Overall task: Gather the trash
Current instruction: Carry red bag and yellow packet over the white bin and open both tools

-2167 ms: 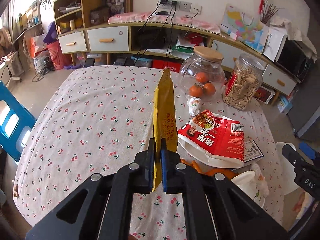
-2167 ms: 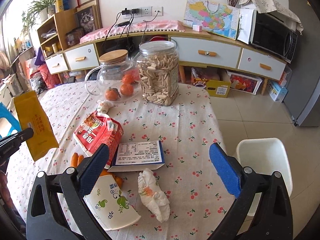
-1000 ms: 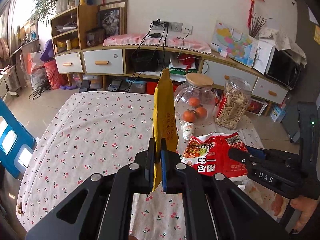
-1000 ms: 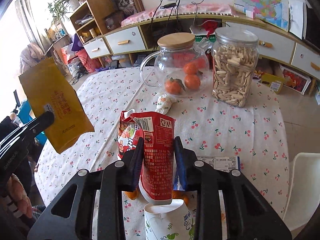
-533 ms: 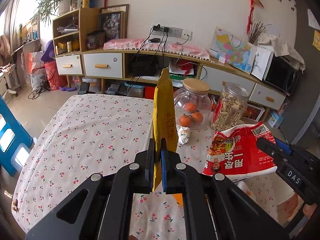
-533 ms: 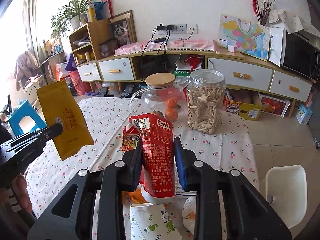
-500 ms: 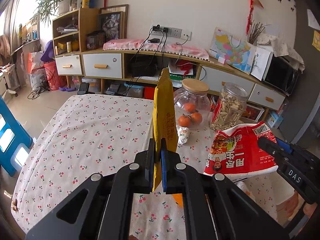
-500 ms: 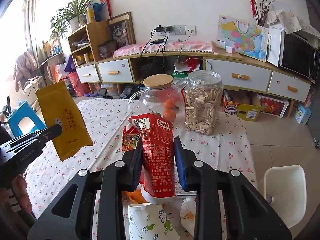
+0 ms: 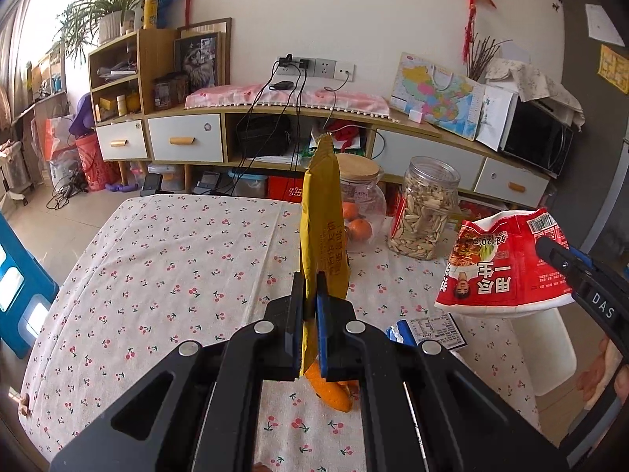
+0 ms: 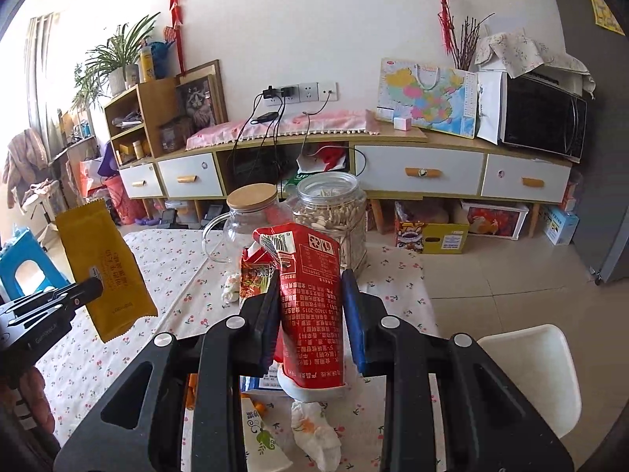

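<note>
From the left wrist, the left tool (image 9: 310, 303) was clamped tight on the lower part of a yellow wrapper (image 9: 320, 228), which stood edge-on and upright above the surface (image 9: 165, 259), clear of the cherry-print cloth, presumably so it could be carried off as trash. Off the surface's right edge, the right tool (image 9: 566, 263) held a red snack bag (image 9: 507, 263) in the air. An orange peel (image 9: 330, 387) lay at the near edge, beside a small printed card (image 9: 432, 326); a glass jar of oranges (image 9: 359, 212) and a jar of seeds (image 9: 424, 208) stood towards the far right corner, likely not trash.

From the right wrist, the right tool (image 10: 310, 310) was closed on the red snack bag's (image 10: 310, 295) middle, squeezing it upright, which probably kept any crumbs inside. The left tool (image 10: 84, 289) with the yellow wrapper (image 10: 104, 265) hung over the left edge. A crumpled tissue (image 10: 314, 430) and a paper cup (image 10: 261, 436) at the near edge, and a small wad (image 10: 232, 287) near the jars, looked yet to be collected.
</note>
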